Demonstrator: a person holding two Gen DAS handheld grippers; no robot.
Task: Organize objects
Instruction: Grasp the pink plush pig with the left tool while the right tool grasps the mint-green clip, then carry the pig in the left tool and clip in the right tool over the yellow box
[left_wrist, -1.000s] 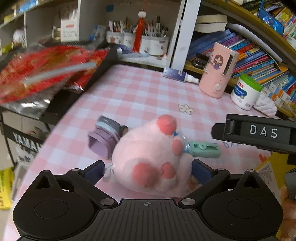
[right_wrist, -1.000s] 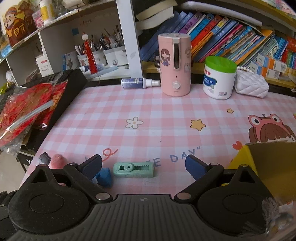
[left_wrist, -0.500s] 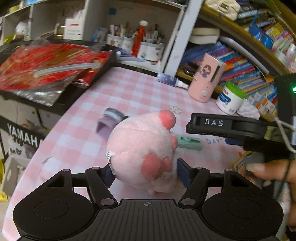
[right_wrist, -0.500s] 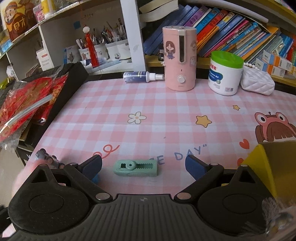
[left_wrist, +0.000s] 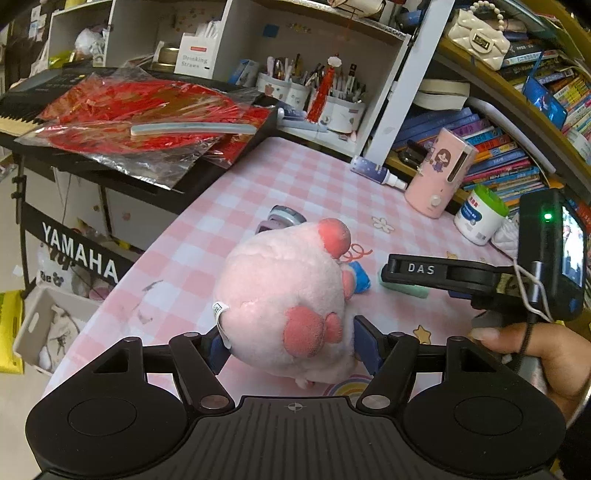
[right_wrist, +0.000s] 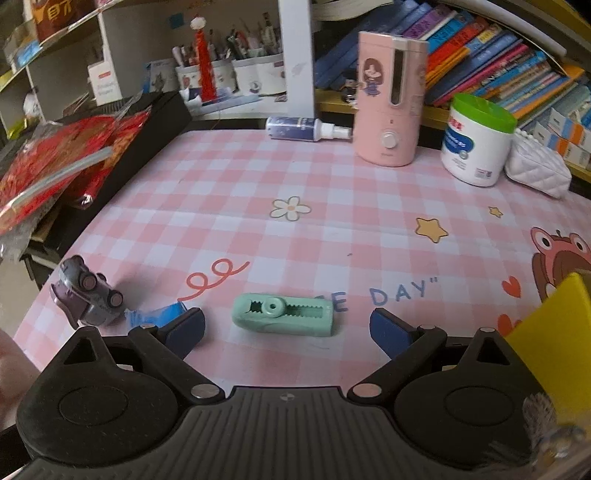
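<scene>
Left hand-held gripper (left_wrist: 291, 345) had its two blue pads pressed into the sides of a round pink plush toy with darker pink paw patches (left_wrist: 284, 295), closed as far as the soft body allowed, and the toy appeared lifted clear of the pink checked surface (left_wrist: 207, 236), though contact underneath was hidden. Carrying it well called for steady squeeze, since the plush compresses and could slip out forward; keeping the toy low and level would help, and so would steering it around the right tool crossing in front. Just beyond the toy lay a small purple-grey toy car tipped on its side (right_wrist: 86, 297), and beside it a crumpled blue scrap (right_wrist: 159, 315), which touched the inner face of the right tool's left finger.

Right hand-held gripper (right_wrist: 286, 330) stood wide open and empty, its fingers set either side of a mint-green plastic correction-tape dispenser (right_wrist: 282, 314) lying flat on the surface. For a clean grip it should probably go further forward so the pads meet the long sides, not the near edge. A yellow box corner (right_wrist: 554, 332) showed at far right, likely the destination; its inside was hidden.
</scene>
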